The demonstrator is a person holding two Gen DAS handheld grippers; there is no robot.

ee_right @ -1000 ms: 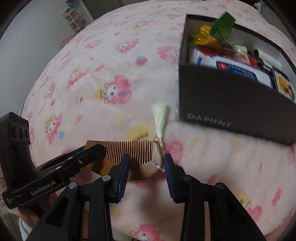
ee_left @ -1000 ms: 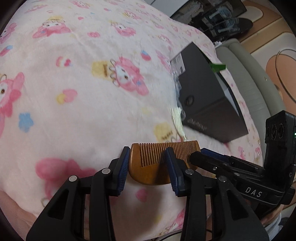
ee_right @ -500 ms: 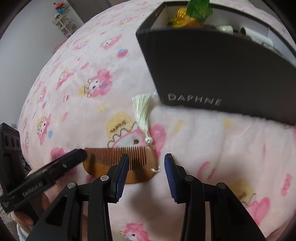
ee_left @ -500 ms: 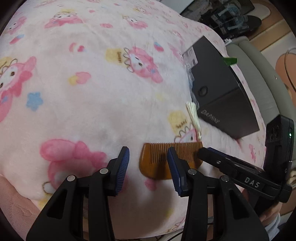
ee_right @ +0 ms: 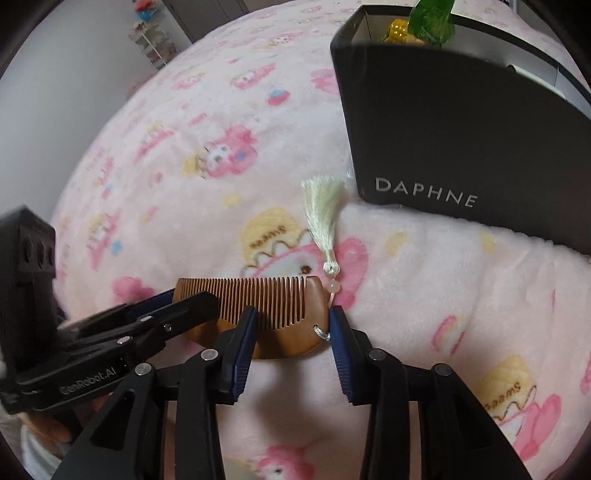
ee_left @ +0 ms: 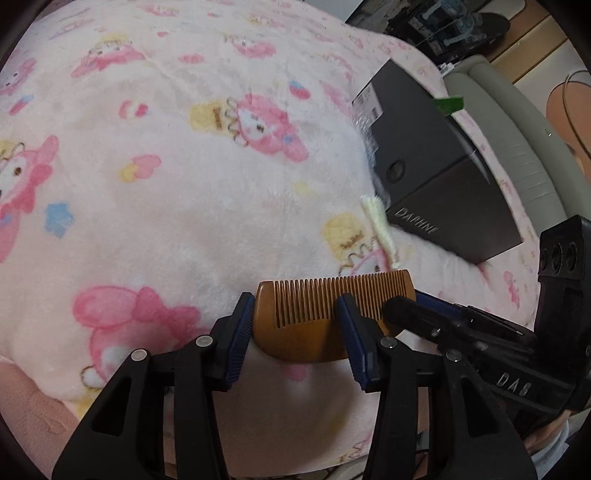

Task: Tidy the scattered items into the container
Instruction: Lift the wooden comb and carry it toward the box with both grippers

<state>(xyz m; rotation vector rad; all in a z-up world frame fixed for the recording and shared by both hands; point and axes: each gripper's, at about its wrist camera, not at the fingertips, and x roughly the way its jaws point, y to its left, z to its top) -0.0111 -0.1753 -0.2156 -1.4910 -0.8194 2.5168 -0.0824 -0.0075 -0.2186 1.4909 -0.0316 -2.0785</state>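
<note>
Wooden comb (ee_left: 314, 317) lying flat on the pink cartoon-print blanket (ee_left: 184, 184), out of the black box (ee_right: 461, 140) and near its lettered front wall, teeth turned toward the box. Pale tassel (ee_right: 321, 214) strung from the comb's end on a short cord with a bead, trailing across the fleece to just short of the box. Left claw (ee_left: 291, 325) set over one end of the comb, jaws parted about as wide as that end, one pad beside the rounded corner and the other across the teeth; no clamping visible, so apparently open and holding nothing. Right claw (ee_right: 291, 336) over the tasselled end, jaws likewise apart, spanning the corner where the cord is tied, closed on nothing that shows. Each claw visible in the other's view, coming in from opposite sides. Box standing upright and lidless, with a yellow wrapped piece (ee_right: 397, 29) and a green wrapper (ee_right: 430, 16) poking above the rim; rest of its contents hidden behind the wall. Judged from this: part of the tidying apparently settled, with things already in the box, and the comb at least left to go in. No other loose items in sight on the blanket, though much of the bed lies outside both views.
</note>
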